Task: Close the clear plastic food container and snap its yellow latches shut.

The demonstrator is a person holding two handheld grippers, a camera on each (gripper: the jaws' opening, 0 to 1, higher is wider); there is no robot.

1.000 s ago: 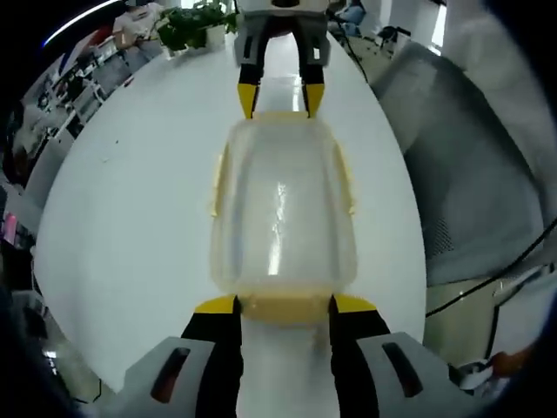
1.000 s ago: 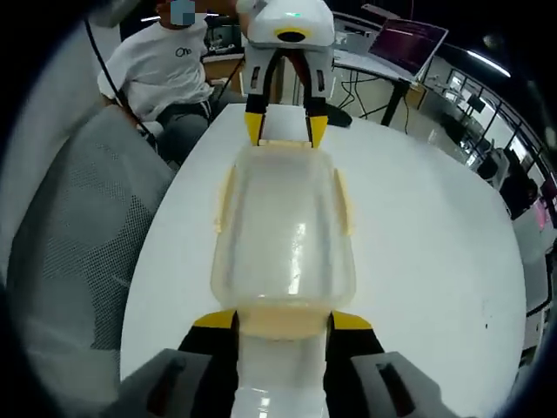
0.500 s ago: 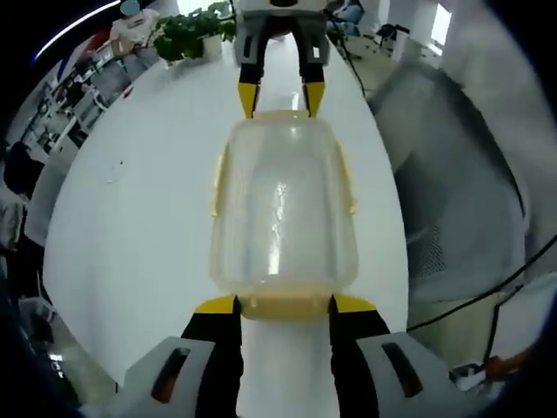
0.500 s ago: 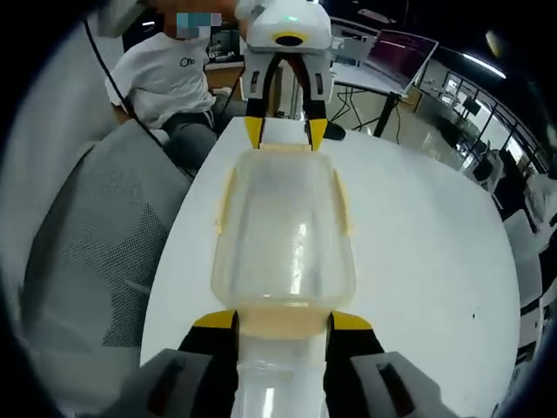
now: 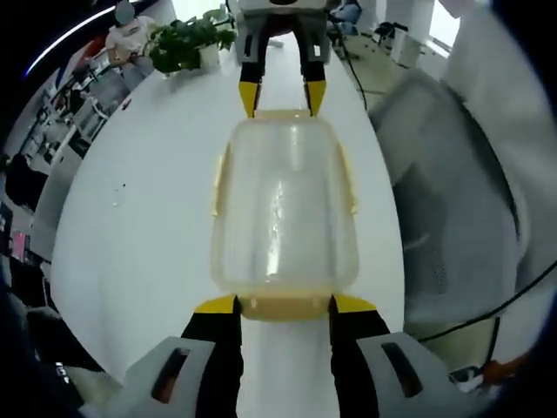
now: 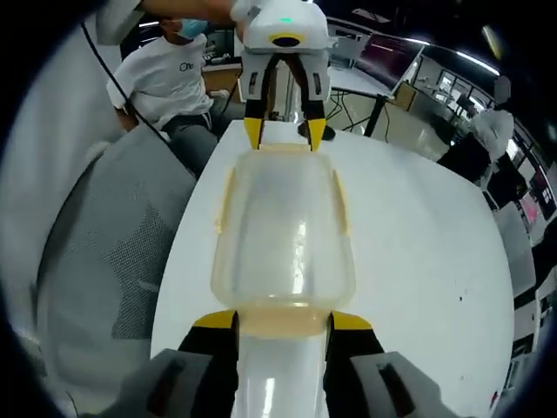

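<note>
In the left gripper view, a plant (image 5: 187,39) stands at the far left of the white table (image 5: 130,226). The container (image 5: 283,209) lies mid-table, lid on, side latches (image 5: 217,187) flared out. The left gripper (image 5: 283,303) spreads its jaws wide around the near end latch, tips at its corners; whether they grip it I cannot tell. The right gripper (image 5: 280,96) brackets the far end likewise. A grey chair (image 5: 452,200) sits on the right.

In the right gripper view, a chair (image 6: 104,252) and a seated person (image 6: 170,74) are left, the container (image 6: 283,231) centre, the right gripper (image 6: 283,320) near, the left gripper (image 6: 285,135) far.

Risk: pushing unevenly from both ends could make the container slide or the lid lift, leaving a latch unsnapped.

Against a second ago, container and jaws sit the same; only the background has swung.
</note>
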